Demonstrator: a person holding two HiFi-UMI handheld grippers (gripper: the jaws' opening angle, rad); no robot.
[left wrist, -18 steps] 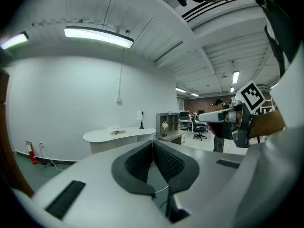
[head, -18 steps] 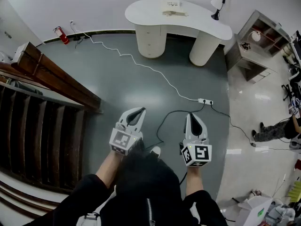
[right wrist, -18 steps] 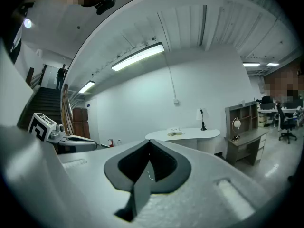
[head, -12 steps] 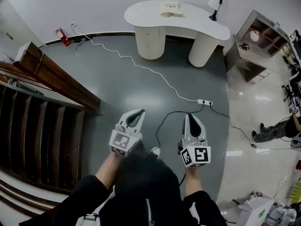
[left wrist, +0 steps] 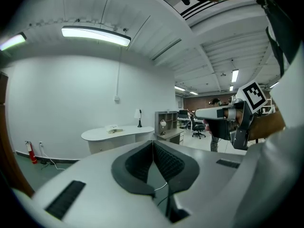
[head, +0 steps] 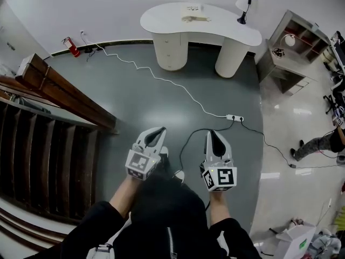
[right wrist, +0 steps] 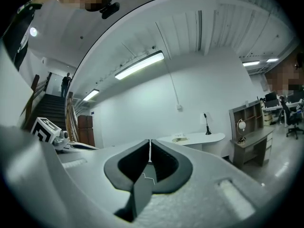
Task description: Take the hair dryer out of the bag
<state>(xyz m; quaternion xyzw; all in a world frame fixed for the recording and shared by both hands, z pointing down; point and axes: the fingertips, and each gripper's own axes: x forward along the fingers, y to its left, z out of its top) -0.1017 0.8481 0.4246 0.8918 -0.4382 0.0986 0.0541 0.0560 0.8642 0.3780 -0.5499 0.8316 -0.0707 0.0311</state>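
At the left edge of the head view a wooden stair rail (head: 64, 93) runs down the frame. Right of it, in the lower middle, the left tongs (head: 161, 129) are pressed together on nothing and lean toward the upper right, dipping a little over the grey floor (head: 135, 107). Just beside them the right tongs (head: 211, 131), likewise shut and empty, are held about level and aim up the frame. Both forearms reach out side by side from the body. Neither hair dryer nor bag can be made out. The only candidate is 1 pale flat item (head: 194, 19) on the white tabletop (head: 232, 30) at the top centre, well apart from both tongs and straight ahead, its long axis lying left to right. If that is the bag, the 2 hands are about equally near, and closing the gap comes first.
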